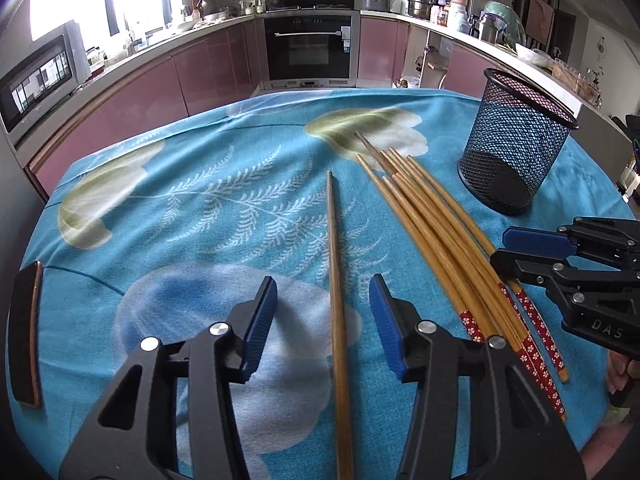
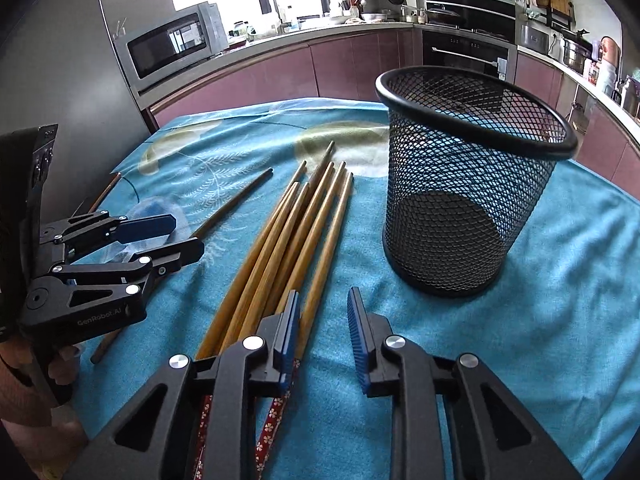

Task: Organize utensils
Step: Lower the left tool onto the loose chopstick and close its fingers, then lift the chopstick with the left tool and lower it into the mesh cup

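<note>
Kitchen cabinets and an oven (image 1: 308, 46) curve behind a table under a blue leaf-print cloth (image 1: 192, 200). On the cloth stands a black mesh cup (image 2: 468, 200), upright and empty. Just left of the cup lies a bundle of pale chopsticks (image 2: 280, 248), tips pointing away, their red flowered ends nearest the cameras. Farther left of the cup, apart from the bundle, lies a single darker chopstick (image 1: 336, 300).

The left gripper (image 1: 323, 312) hangs over that dark chopstick, fingers partly spread on either side of it, pads clear of the wood. The right gripper (image 2: 323, 330) sits near the cup's base by the bundle's right edge, fingers narrowly apart, nothing pinched; one chopstick passes beneath its left finger (image 2: 290, 336). A dark phone-like slab (image 1: 26, 332) lies at the cloth's far left edge.
</note>
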Motion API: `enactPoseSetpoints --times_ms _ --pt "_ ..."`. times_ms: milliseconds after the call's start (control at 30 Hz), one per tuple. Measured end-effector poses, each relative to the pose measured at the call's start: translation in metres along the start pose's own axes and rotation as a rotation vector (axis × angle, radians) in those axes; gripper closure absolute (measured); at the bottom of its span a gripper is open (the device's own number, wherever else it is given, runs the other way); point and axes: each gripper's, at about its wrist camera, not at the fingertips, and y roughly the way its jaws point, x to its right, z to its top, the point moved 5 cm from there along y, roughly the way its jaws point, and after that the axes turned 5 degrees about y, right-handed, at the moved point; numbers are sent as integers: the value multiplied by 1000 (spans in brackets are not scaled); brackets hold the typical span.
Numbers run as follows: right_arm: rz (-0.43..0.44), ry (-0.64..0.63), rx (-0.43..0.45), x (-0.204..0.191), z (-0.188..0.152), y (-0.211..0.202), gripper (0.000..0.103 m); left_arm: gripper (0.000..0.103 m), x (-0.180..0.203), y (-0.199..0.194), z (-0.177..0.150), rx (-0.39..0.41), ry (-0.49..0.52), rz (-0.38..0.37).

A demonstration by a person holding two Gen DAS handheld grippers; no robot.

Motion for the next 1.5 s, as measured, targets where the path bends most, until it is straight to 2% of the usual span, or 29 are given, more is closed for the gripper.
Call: enactPoseSetpoints --times_ms 267,400,433,500,533,600,867,1167,1500 --pt "-24 -4 -12 -2 9 9 81 62 5 8 8 -12 1 -18" --pt "-36 -10 -12 -4 14 14 81 72 4 10 12 -17 -9 -22" --pt "-36 -4 -13 -3 15 14 82 77 4 11 13 -18 -13 -21" --pt "-32 6 -15 -1 15 14 88 85 6 11 14 -19 -14 -28" --pt "-19 14 -17 1 15 13 94 89 7 11 15 -19 -18 -30" --pt "-4 25 -17 3 14 12 96 95 8 11 14 -18 -30 -38" --pt "40 37 15 6 11 -5 97 96 8 -3 12 4 -63 -66" --pt "128 1 100 3 14 -49 97 96 5 -45 24 89 -92 -166" --pt "185 38 255 22 35 -111 97 96 14 -107 49 216 -109 -344"
